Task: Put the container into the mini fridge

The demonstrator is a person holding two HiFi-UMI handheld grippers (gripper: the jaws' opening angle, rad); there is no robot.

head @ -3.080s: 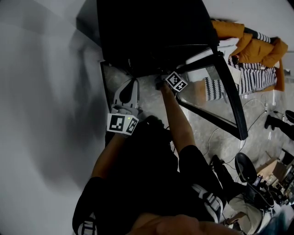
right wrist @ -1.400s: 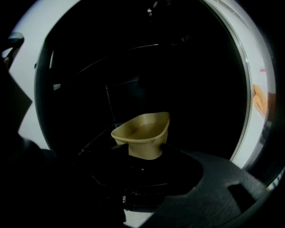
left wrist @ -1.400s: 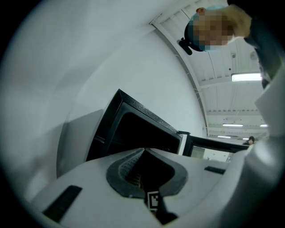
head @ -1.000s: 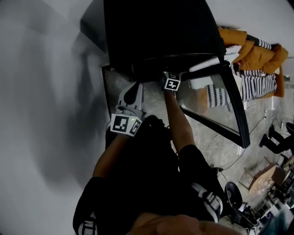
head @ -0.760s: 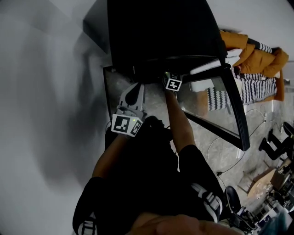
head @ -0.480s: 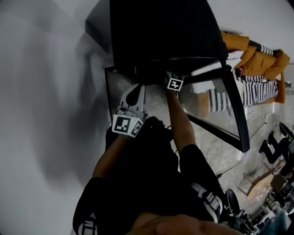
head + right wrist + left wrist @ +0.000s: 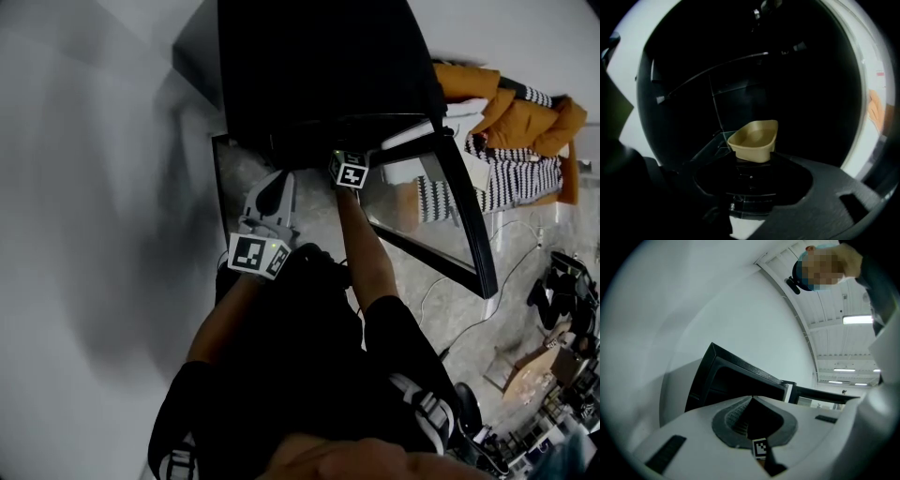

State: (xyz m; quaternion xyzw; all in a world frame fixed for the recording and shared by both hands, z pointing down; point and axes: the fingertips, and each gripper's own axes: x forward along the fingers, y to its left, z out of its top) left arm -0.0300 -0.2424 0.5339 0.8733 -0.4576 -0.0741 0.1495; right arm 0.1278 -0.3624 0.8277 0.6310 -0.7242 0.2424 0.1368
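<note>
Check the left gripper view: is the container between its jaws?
No: the left gripper shows jaws together and empty, facing the mini fridge.

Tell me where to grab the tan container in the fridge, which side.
Take the container at its near narrow end, fingers on both side walls, coming through the open front of the mini fridge. It sits upright, long axis pointing inward, so that end faces out. The right gripper holds it there.
</note>
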